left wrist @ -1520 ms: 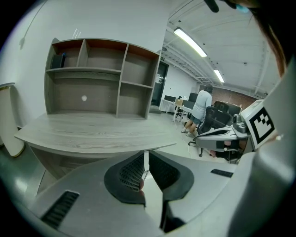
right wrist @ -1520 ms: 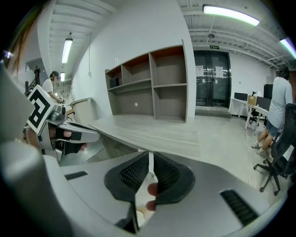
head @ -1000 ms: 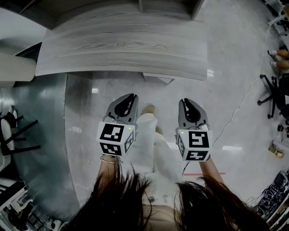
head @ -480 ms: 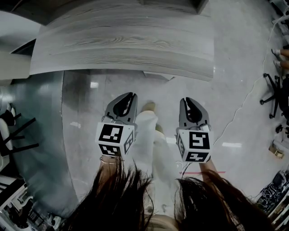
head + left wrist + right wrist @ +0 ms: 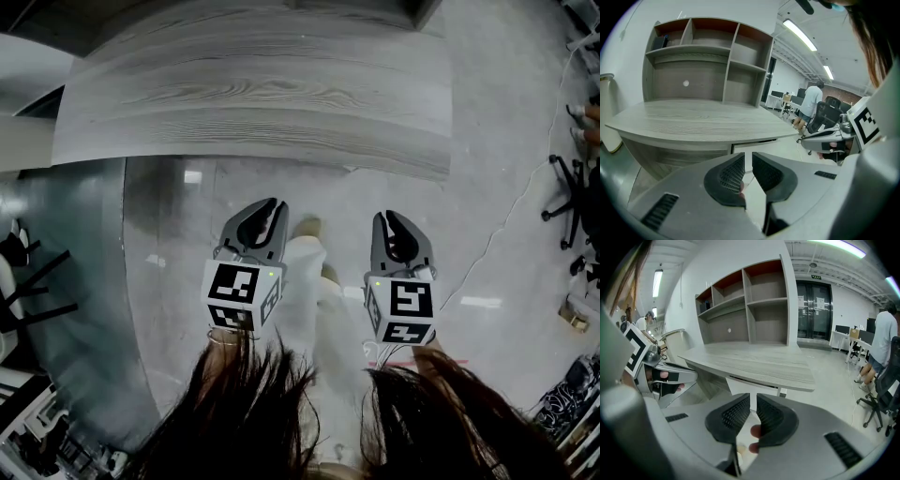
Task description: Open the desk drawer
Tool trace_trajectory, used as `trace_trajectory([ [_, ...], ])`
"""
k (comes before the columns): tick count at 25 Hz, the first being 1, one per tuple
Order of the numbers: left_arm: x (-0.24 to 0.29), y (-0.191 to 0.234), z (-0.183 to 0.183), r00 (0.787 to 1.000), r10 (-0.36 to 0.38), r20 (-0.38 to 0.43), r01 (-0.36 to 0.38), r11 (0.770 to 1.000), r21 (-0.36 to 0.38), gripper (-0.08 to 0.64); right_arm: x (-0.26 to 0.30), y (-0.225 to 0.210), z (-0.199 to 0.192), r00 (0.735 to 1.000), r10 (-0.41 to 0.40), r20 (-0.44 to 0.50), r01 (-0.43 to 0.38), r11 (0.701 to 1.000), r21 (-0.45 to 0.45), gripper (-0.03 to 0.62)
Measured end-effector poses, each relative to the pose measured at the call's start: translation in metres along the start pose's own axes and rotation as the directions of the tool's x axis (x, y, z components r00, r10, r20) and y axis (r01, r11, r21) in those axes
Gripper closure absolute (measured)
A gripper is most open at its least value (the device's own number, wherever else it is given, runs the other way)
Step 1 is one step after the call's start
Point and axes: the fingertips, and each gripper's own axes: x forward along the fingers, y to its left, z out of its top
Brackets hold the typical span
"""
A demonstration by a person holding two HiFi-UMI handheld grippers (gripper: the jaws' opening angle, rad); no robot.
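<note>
The desk drawer (image 5: 759, 145) sits closed just under the front edge of the wooden desk (image 5: 253, 103), ahead of both grippers and not yet touched. The left gripper (image 5: 274, 204) hangs nearer it, and its jaws have just been opening to a narrow gap with nothing between them, probably to take the drawer's edge. The right gripper (image 5: 384, 217) hovers beside it with its jaws together and empty, apparently only standing by.

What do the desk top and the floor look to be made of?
Curved grey desk top: probably wood-look laminate or veneer, matt finish; long streaky grain runs along it and it shows no glare. Pale grey floor: hard and polished, perhaps tile or sealed stone; it mirrors bright patches of the ceiling lights.
</note>
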Motion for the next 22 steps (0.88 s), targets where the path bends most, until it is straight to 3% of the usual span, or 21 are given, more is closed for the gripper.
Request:
trace_trajectory([
  [18,0.031,0.014,-0.026,0.999,0.008,-0.045,-0.010,1.000,-0.026,0.518,0.034,-0.010,-0.030,0.998,-0.002,-0.070,0.003,1.000,0.017,0.542],
  [22,0.040,0.017,-0.041,0.998,0.003,-0.055,-0.007,0.998,-0.065,0.518,0.044,-0.015,-0.035,0.997,-0.005,-0.076,0.006,1.000,0.019,0.532],
])
